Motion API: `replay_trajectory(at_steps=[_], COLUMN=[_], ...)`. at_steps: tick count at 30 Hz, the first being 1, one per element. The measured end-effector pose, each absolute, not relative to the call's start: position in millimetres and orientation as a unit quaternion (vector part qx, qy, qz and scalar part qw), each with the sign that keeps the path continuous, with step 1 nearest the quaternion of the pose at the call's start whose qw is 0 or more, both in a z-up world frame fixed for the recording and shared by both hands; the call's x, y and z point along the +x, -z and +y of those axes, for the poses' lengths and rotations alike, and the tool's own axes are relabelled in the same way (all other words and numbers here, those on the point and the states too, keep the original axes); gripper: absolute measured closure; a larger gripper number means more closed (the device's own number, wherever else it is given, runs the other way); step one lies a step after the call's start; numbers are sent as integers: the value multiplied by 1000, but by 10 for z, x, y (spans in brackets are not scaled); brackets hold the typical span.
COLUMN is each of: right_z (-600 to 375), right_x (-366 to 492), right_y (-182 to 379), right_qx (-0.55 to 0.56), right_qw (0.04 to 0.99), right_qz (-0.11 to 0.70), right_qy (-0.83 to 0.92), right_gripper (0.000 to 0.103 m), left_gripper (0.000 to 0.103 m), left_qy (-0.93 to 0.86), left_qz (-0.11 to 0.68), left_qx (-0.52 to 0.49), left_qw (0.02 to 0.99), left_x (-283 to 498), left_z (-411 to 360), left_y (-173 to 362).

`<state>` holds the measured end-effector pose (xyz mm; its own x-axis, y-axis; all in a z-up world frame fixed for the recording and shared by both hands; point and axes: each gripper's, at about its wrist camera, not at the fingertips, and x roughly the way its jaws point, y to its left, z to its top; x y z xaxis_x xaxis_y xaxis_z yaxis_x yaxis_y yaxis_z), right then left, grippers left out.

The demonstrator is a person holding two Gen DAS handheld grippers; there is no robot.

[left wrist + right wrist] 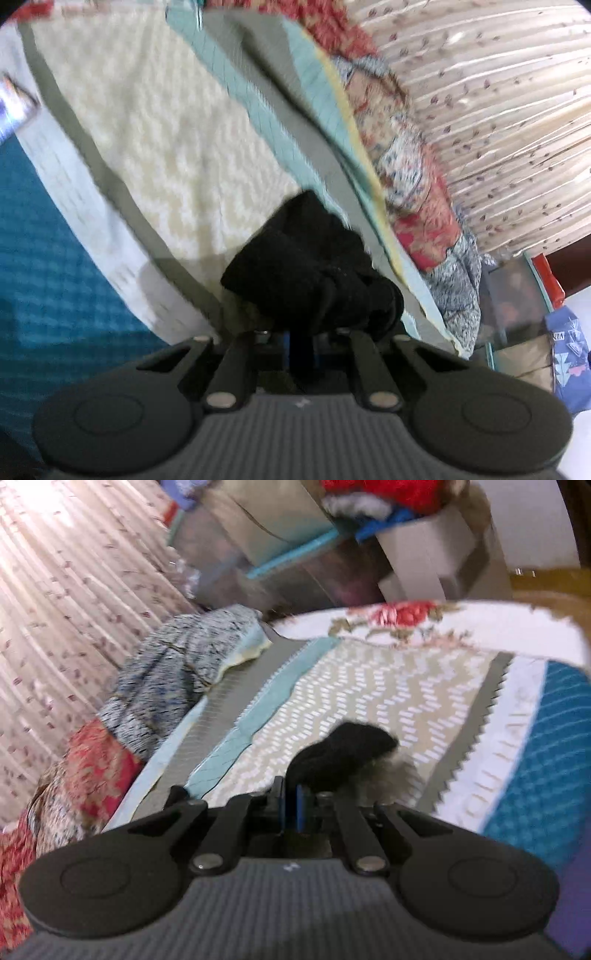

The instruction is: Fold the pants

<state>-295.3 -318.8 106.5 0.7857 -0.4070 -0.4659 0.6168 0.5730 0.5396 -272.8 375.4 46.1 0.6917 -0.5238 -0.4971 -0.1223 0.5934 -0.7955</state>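
The pants are black. In the left wrist view a bunched wad of the black pants [314, 273] fills the space between the fingers of my left gripper [301, 332], which is shut on it, lifted above the bed. In the right wrist view another part of the black pants [343, 757] sticks out from my right gripper [295, 805], whose blue-padded fingers are shut on it. The rest of the pants is hidden. Both views are blurred by motion.
A cream zigzag-patterned bedspread [388, 701] with teal and grey borders lies under both grippers. A heap of floral and speckled bedding [173, 672] lies along the curtain side. A pleated curtain [498, 110] hangs behind. Boxes and clutter [332, 535] stand past the bed's end.
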Motion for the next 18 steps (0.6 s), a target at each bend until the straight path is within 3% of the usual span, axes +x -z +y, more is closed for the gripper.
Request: replay_trajectory(at_steps=[7, 9, 10, 11, 12, 14, 18], right_z=[-2648, -2620, -2637, -2663, -2692, -2776, -2694], right_x=[-3375, -3388, -3405, -3412, -3443, -3637, -3642], right_y=[-912, -753, -679, -615, -581, -549, -701], right_qx=[337, 335, 338, 343, 349, 354, 324], right_qw=[856, 837, 825, 811, 803, 795, 810], right_qz=[173, 205, 218, 235, 242, 216, 183], right_qy=[352, 380, 396, 411, 419, 443, 454], right_gripper=[95, 86, 80, 54, 42, 42, 46], left_gripper=[96, 94, 93, 92, 87, 78, 78], left_qy=[95, 89, 82, 69, 55, 37, 26], left_qz=[400, 424, 436, 442, 442, 421, 361], left_qx=[-421, -398, -382, -370, -362, -377, -402], left_qw=[809, 809, 811, 814, 819, 824, 841], left_x=[-3129, -3247, -3292, -3331, -3375, -3463, -3375], left_z=[4259, 4215, 4183, 4182, 4195, 4362, 4554], left_y=[-370, -248, -204, -179, -170, -174, -375])
